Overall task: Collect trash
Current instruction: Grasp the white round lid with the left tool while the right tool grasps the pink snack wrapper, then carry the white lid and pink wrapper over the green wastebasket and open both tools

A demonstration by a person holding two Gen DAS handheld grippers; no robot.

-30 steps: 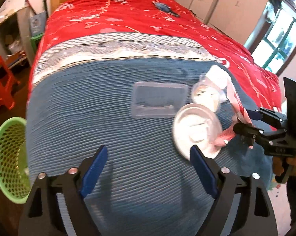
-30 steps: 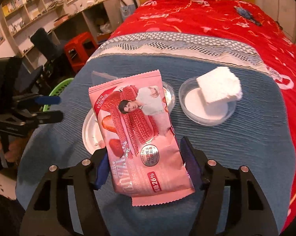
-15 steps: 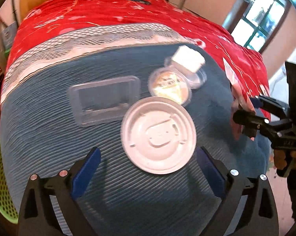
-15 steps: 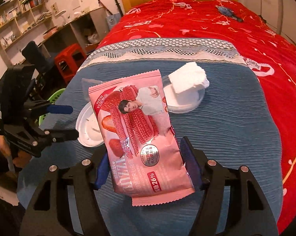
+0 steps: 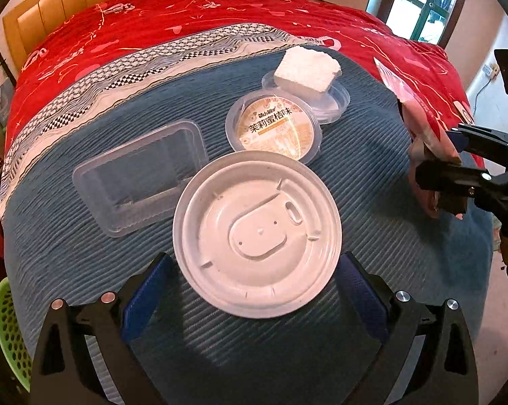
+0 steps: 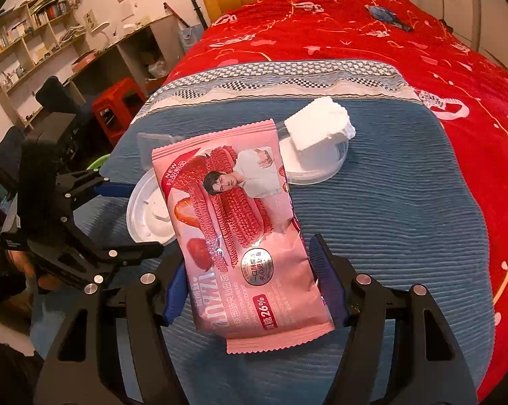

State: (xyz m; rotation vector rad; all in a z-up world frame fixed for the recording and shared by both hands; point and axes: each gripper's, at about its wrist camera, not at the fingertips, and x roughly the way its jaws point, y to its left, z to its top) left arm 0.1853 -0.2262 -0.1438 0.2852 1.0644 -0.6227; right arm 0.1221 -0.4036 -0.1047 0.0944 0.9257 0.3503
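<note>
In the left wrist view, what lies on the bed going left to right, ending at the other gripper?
Clear rectangular tray → white round lid → foam block → pink snack wrapper, held in the right gripper. The printed tub is left out, as it overlaps the lid's span.

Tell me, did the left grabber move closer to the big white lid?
Yes. The left gripper has come over the white lid lying on the blue blanket; its open fingers now sit either side of the lid.
</note>
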